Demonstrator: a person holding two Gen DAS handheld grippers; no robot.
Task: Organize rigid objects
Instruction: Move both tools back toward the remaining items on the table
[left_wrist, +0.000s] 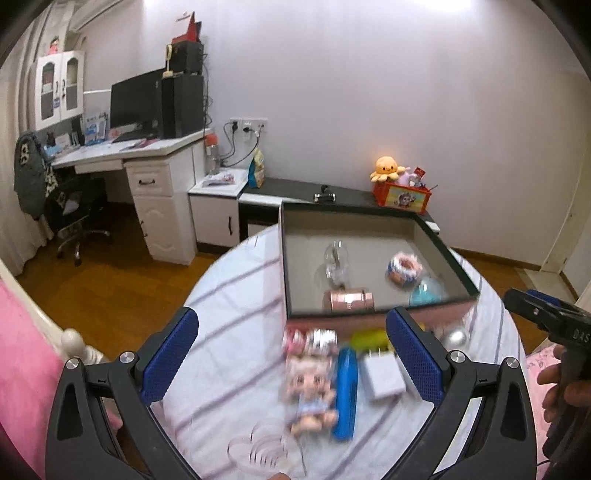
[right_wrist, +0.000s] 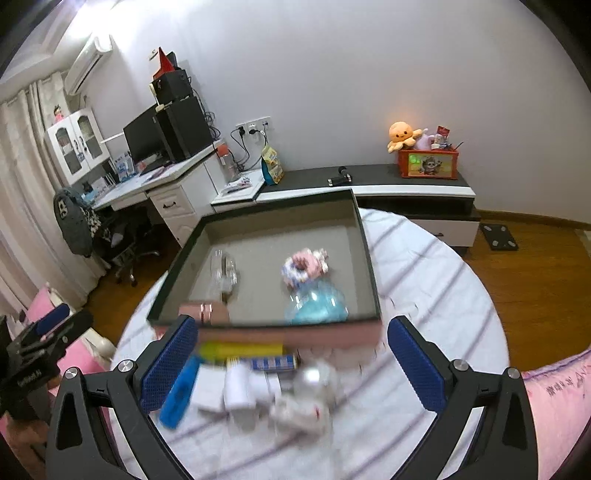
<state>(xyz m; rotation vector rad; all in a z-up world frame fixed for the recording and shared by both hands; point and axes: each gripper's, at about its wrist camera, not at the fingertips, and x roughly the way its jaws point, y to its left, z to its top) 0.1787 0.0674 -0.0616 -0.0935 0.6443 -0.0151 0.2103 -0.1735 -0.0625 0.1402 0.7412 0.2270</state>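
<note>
Both your left gripper (left_wrist: 291, 354) and right gripper (right_wrist: 291, 363) stand wide apart and empty above the blurred toys (left_wrist: 314, 384) lying on the striped worktop (left_wrist: 229, 295) just before the box (right_wrist: 369, 258).

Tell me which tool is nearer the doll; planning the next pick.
Left. The doll lies between the open left tool; the right tool hangs over the white boxes beside it.

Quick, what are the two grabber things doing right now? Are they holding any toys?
Left gripper: open wide, holding nothing.
Right gripper: open wide, holding nothing.
</note>
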